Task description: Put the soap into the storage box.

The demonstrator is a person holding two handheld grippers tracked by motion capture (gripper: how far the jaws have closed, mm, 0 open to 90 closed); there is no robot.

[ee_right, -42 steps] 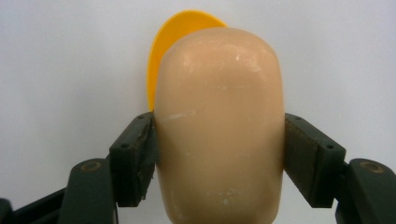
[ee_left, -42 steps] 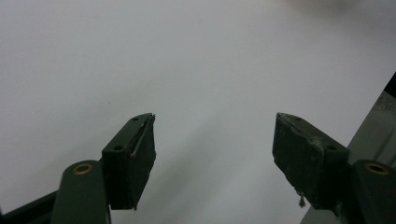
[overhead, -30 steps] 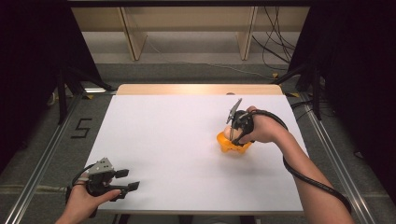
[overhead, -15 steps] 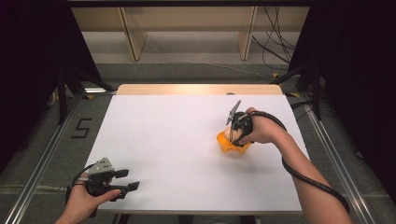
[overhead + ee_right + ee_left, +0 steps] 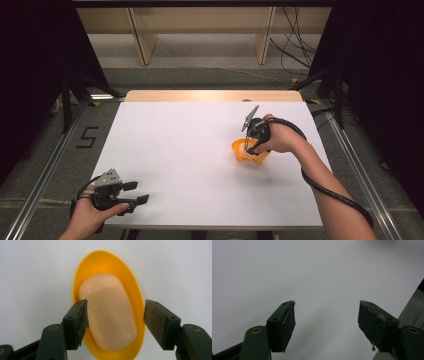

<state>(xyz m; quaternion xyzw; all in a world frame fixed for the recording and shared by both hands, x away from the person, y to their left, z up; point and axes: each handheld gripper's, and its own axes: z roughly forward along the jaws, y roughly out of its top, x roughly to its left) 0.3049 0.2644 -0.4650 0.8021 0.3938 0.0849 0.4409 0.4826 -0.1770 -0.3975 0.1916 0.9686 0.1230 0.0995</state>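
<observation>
At the table's point(image 5: 200, 150) near left corner, the left gripper point(image 5: 134, 192) has not moved over the last second: it rests in the person's hand just above the white surface, jaws spread wide with nothing between them, as the left gripper view confirms point(image 5: 325, 320). It seems to be waiting and taking no part in the work.

Further right, the right gripper point(image 5: 247, 145) has also kept its place over the yellow dish point(image 5: 245, 152), which sits on the right half of the table. Since nothing has shifted, the grasp looks not yet made; the hand seems to be pausing to line up.

In the right gripper view, the jaws stand wide apart point(image 5: 115, 320) on either side of a pale peach bar of soap point(image 5: 108, 315) lying in the dish point(image 5: 105, 260). The soap's long axis runs away from the camera, leaning slightly left at the far end, matching the dish's own oval. The jaws therefore straddle its short width, which likely suits a pinch across the bar.
</observation>
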